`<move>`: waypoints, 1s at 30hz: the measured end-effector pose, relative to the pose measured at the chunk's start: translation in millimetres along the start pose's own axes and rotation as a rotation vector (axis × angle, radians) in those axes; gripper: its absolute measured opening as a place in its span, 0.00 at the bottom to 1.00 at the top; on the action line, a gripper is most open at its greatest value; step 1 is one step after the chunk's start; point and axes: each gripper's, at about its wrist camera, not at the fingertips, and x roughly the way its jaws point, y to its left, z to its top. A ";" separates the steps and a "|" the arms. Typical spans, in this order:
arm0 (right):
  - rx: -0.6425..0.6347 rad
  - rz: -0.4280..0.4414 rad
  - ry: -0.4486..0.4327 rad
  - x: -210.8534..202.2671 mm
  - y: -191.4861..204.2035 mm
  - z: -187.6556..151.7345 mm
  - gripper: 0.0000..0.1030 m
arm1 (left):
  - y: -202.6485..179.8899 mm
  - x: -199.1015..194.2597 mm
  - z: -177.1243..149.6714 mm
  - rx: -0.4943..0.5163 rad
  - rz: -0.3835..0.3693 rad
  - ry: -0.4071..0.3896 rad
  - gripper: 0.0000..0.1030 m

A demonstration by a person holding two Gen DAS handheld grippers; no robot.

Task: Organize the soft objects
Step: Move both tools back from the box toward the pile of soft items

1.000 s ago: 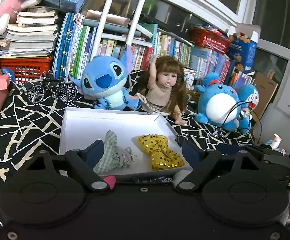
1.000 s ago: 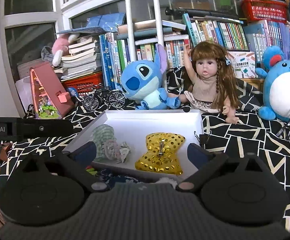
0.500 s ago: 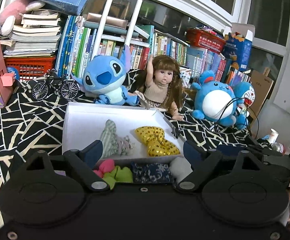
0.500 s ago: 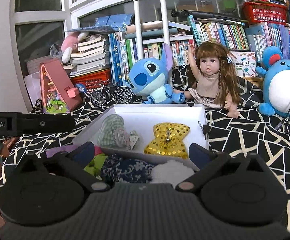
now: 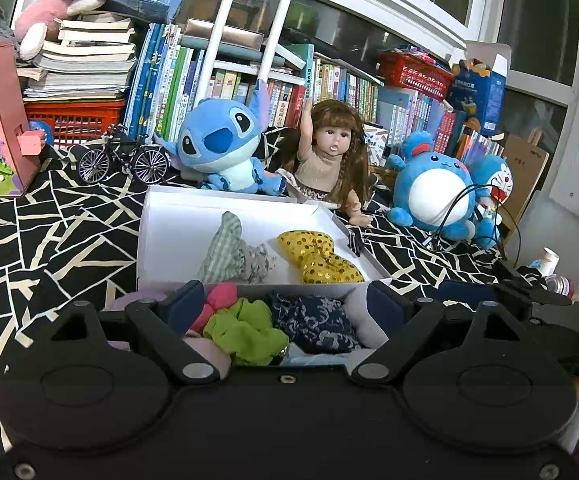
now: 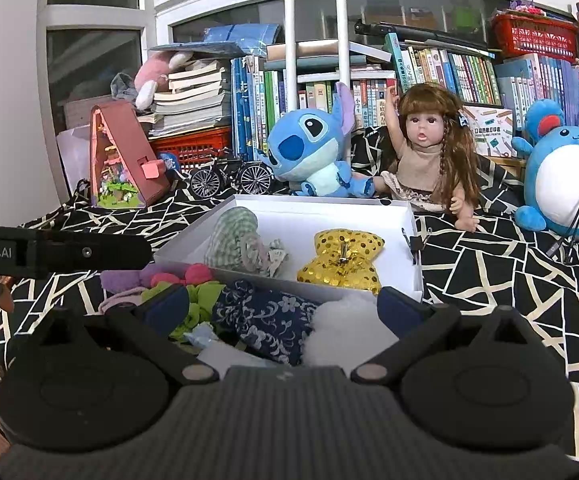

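A box (image 5: 177, 236) is sitting at mid-frame, holding a cloth (image 5: 229, 254) on the left and a bow (image 5: 321, 258) on the right. Scrunchies (image 5: 245, 326) are lying in a pile before it at lower centre. Behind it, a plush (image 5: 221, 148) is sitting left of a doll (image 5: 333, 160), with books (image 5: 177, 88) standing behind them.

Both grippers are black with round-capped arms, silver pivot screws and dark blue pads (image 5: 185, 302).

- a model bicycle (image 5: 124, 157) stands on the black-and-white patterned cloth (image 5: 49, 232)
- rows of books (image 6: 441, 72) line the back
- a red basket (image 5: 74, 121) sits under stacked books (image 5: 83, 66)
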 end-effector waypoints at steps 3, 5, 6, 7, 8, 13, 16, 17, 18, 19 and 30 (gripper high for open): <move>-0.018 -0.003 -0.005 -2.4 3.5 -3.2 1.00 | 0.3 -2.2 -3.5 0.001 0.009 -0.001 0.85; -0.029 -0.005 -0.008 -3.9 6.0 -5.6 1.00 | 0.8 -4.3 -7.2 0.003 0.017 -0.002 0.85; -0.033 -0.004 -0.009 -4.5 7.1 -6.9 1.00 | 1.4 -5.5 -9.1 0.002 0.021 -0.001 0.85; -0.034 -0.003 -0.008 -4.7 7.9 -8.2 1.00 | 1.8 -6.4 -10.9 0.001 0.024 0.000 0.85; -0.035 -0.002 -0.007 -5.1 8.8 -9.9 1.00 | 2.4 -7.4 -12.9 -0.002 0.026 0.001 0.85; -0.040 0.002 0.003 -5.6 13.1 -19.2 1.00 | 5.7 -13.9 -26.2 -0.013 0.044 0.006 0.85; -0.043 0.002 0.010 -5.3 15.7 -24.1 1.00 | 7.6 -16.9 -34.6 -0.020 0.057 0.014 0.86; -0.044 0.001 0.011 -5.4 16.5 -25.8 1.00 | 8.3 -17.1 -36.5 -0.025 0.059 0.017 0.86; -0.043 0.000 0.012 -5.7 17.3 -27.8 1.00 | 9.2 -17.3 -39.2 -0.032 0.060 0.021 0.86; -0.042 -0.001 0.011 -6.0 18.0 -29.6 1.00 | 10.0 -17.6 -41.6 -0.038 0.061 0.023 0.86; -0.059 -0.005 0.023 -8.3 25.9 -43.4 1.00 | 17.7 -26.4 -62.8 -0.061 0.108 0.019 0.86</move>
